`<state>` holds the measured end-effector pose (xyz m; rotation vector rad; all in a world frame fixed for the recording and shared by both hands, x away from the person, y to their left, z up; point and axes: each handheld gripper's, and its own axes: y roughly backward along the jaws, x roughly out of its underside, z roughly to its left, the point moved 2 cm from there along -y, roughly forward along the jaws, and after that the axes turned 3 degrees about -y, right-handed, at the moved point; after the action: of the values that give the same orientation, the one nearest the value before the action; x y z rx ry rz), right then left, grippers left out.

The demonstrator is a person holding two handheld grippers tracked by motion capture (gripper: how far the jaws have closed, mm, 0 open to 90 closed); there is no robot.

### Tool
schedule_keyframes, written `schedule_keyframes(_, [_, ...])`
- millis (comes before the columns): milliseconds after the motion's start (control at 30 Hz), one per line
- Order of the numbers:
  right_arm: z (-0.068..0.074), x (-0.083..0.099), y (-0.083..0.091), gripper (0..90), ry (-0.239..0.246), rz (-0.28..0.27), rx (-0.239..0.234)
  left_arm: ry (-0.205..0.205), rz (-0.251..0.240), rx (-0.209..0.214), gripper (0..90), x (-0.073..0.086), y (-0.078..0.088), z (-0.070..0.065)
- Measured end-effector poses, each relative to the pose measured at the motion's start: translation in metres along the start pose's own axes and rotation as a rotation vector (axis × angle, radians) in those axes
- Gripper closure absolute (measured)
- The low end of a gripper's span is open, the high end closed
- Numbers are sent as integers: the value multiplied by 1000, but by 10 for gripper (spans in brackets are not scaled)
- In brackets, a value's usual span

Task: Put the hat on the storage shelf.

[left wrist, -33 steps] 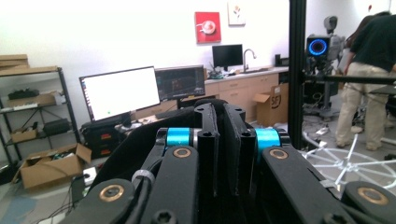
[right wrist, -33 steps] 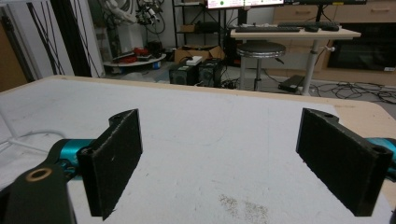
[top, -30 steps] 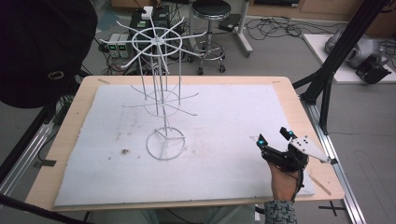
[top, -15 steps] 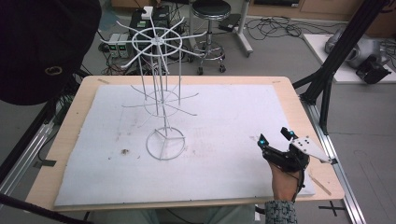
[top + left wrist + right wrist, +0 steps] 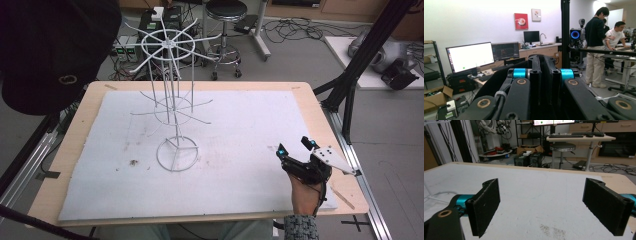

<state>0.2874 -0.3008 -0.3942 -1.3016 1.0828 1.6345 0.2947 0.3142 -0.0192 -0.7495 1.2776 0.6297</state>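
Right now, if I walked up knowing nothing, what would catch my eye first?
A tall white wire rack stands left of centre on the pale table mat. At the near right corner, a hand holds the right gripper, jaws wide open over bare mat.

Table (image 5: 320, 107): carries a mat (image 5: 250, 130) over most of its top. Wire rack (image 5: 172, 100): upright on the mat, left of centre, its ring base toward the near side. Right gripper (image 5: 296, 148): over the mat's near right corner, well apart from the rack. Stool (image 5: 226, 35): on the floor behind the table. Power boxes (image 5: 131, 47): on the floor, left of the stool.
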Motion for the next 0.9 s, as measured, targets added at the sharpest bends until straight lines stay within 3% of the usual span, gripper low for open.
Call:
schedule_keyframes(333, [-1,0,0,135,0,1,-1,57,2,35,840,16,-2,3])
schedule_keyframes(600, [0,0,0,135,2,-1,0,36,42,24,839,29,-4,3])
schedule_keyframes(900, [0,0,0,135,-2,2,-1,48,68,36,838,47,-8,2])
